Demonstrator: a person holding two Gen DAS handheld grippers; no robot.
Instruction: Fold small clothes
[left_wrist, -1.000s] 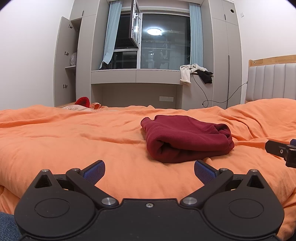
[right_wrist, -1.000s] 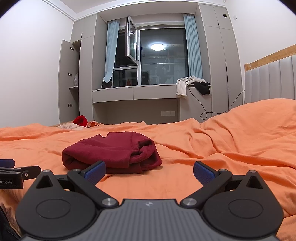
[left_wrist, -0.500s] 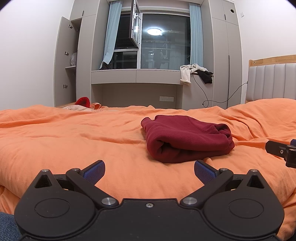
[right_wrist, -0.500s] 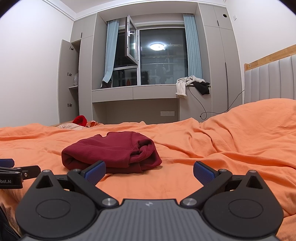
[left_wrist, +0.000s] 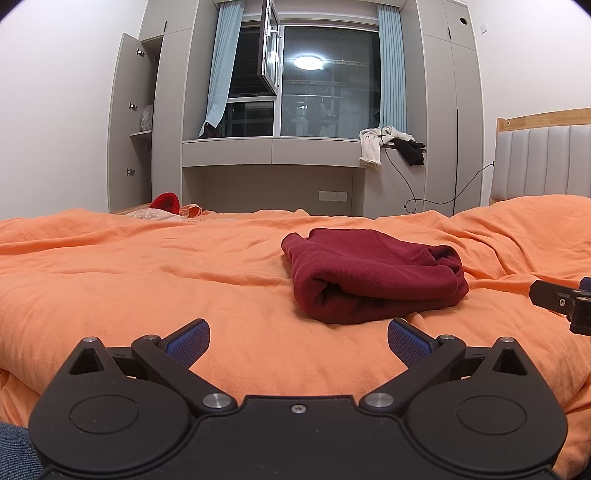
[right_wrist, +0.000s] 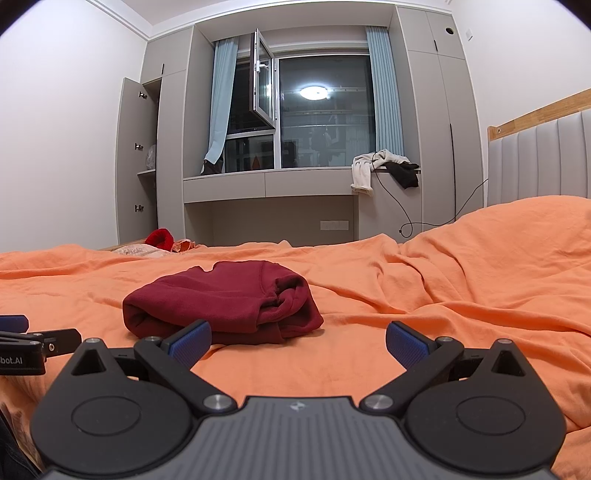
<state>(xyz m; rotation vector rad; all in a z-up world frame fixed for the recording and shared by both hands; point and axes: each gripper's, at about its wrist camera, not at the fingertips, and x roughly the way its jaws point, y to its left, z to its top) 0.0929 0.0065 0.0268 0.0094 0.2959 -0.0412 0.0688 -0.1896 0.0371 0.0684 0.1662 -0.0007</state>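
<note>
Two grippers hang low over the bed, and both sets of jaws stand spread wide with nothing between them. The left gripper (left_wrist: 298, 341) sits back from the near edge of the bundle; the right gripper (right_wrist: 298, 341) is just beside it, its left blue pad (right_wrist: 191, 339) in line with the bundle's front fold, though I cannot tell whether it touches.

Ahead of them lies the dark red garment (left_wrist: 373, 273), already doubled over into a thick, rounded packet in the middle of the orange duvet (left_wrist: 147, 280). Its layers look loose at the open end, where a rolled cuff or hem bulges out.

That looseness is the risk, to my eye. A pinch taken on the top layer alone could peel the packet open, and a push from either side could drag it across the soft, wrinkled duvet and skew the fold. Rucked duvet could also get caught in the jaws along with the cloth.

Beyond the bed, more clothes (left_wrist: 391, 146) hang off the window ledge (left_wrist: 273, 151).
</note>
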